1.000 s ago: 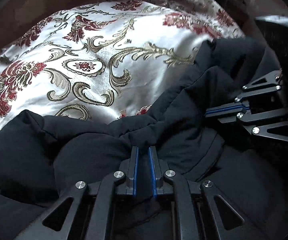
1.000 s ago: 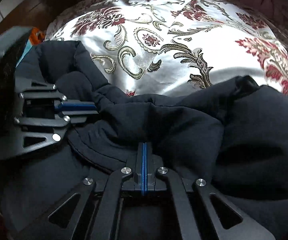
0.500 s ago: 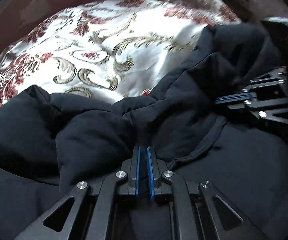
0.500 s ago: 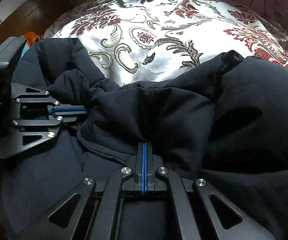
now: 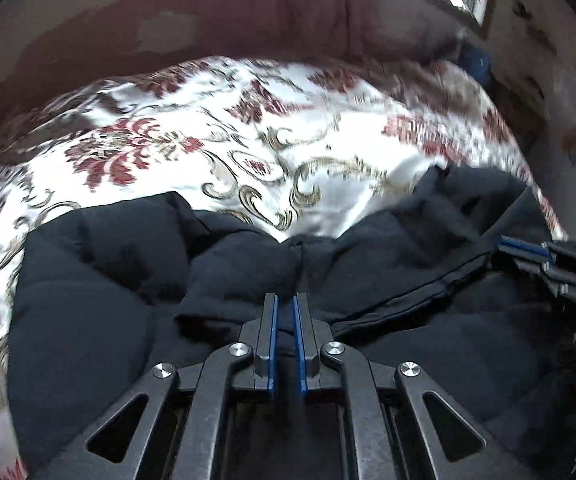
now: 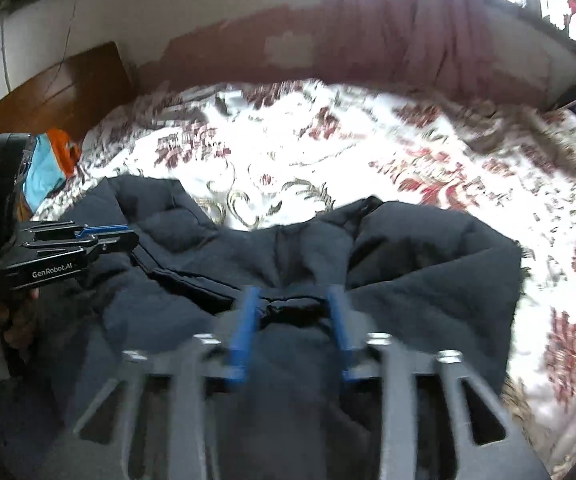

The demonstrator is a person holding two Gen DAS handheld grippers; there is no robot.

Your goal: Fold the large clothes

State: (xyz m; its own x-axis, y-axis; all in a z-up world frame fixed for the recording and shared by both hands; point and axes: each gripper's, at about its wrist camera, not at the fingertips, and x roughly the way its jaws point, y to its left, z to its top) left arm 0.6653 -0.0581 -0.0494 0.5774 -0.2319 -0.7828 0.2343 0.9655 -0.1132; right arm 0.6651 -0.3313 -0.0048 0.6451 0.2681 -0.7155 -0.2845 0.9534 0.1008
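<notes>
Left tongs (image 5: 284, 312), at the lower centre of the left wrist view, pinch a bunched fold of the black padded jacket (image 5: 88, 320) between nearly closed blue pads. That jacket lies in heavy puffs across the lower half of the frame, on a bed covered by a white satin bedspread (image 5: 192, 152) with red flowers and gold scrolls. At the right edge of the same view the right tongs (image 5: 528, 250) appear just beside the jacket's seamed hem.

In the right wrist view, the left tongs (image 6: 122, 232) sit at the far left, with an orange and blue cloth (image 6: 48, 160) behind them at the upper left. Lower centre, the blurred right tongs (image 6: 292, 308) are opening, blue pads apart, a ridge of jacket (image 6: 428, 260) lying loose between them.
</notes>
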